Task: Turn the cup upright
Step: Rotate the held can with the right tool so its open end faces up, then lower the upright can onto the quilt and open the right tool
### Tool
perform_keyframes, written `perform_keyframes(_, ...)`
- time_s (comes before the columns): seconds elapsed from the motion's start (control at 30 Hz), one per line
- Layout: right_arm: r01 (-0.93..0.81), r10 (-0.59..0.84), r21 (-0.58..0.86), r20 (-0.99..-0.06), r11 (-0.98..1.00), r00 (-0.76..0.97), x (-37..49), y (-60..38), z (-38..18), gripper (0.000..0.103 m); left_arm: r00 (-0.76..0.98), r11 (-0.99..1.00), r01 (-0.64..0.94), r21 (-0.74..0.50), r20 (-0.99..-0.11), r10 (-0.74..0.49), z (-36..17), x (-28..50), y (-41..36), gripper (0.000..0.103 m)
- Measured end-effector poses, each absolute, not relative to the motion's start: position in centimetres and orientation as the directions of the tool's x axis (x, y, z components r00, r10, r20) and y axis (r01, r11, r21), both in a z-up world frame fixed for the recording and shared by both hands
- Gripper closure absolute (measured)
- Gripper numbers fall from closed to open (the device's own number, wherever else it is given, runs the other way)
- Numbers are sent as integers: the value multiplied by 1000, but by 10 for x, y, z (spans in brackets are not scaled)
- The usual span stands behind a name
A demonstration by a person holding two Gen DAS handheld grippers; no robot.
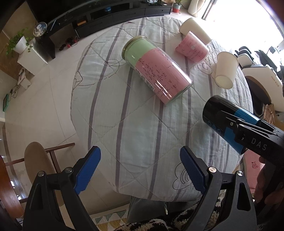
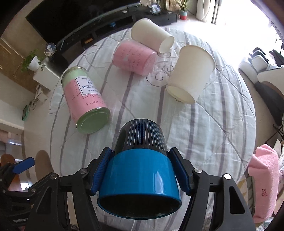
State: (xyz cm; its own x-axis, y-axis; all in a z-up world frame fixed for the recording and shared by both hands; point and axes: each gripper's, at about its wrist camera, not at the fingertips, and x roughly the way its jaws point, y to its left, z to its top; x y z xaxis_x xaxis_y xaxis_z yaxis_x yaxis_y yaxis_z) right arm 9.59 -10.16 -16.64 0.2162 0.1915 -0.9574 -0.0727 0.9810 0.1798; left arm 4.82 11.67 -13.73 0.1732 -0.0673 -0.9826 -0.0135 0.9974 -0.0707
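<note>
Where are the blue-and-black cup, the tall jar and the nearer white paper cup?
blue-and-black cup [image 2: 142, 168]: right wrist view, blue band.
tall jar [image 2: 85, 99]: right wrist view, pink side.
nearer white paper cup [image 2: 190, 72]: right wrist view, side wall.

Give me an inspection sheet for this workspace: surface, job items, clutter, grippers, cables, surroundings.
Surface: striped quilted cloth covering the table.
Job's things: blue-and-black cup held above the cloth, open mouth toward the camera.
Clutter: tall jar, pink cup and two white paper cups, all lying on their sides.
Grippers: right gripper shut on the cup; left gripper open, holding nothing.
Cables: cords on the floor by the wall.
Surroundings: TV console, wooden chair, potted plant, pink towel.
</note>
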Motion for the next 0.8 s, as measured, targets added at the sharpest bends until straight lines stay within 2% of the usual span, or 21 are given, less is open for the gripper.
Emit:
perform_keyframes(0.23, -154, 113, 97, -989, 983, 99, 112, -94, -172, 35, 178, 997, -24, -78, -981, -73, -135, 47, 117, 11)
perform_keyframes(0.7, -142, 133, 113, -981, 983, 141, 146, -88, -176, 34, 166, 994, -68, -83, -984, -70, -142, 49, 125, 11)
perform_keyframes(0.73, -138, 139, 120, -981, 983, 136, 151, -86, -177, 34, 167, 994, -68, -85, -983, -73, -142, 49, 124, 11)
perform_keyframes(0.8, -146, 184, 164, -973, 976, 137, 148, -85, -174, 26, 169, 994, -62, -88, -983, -77, -141, 49, 123, 11)
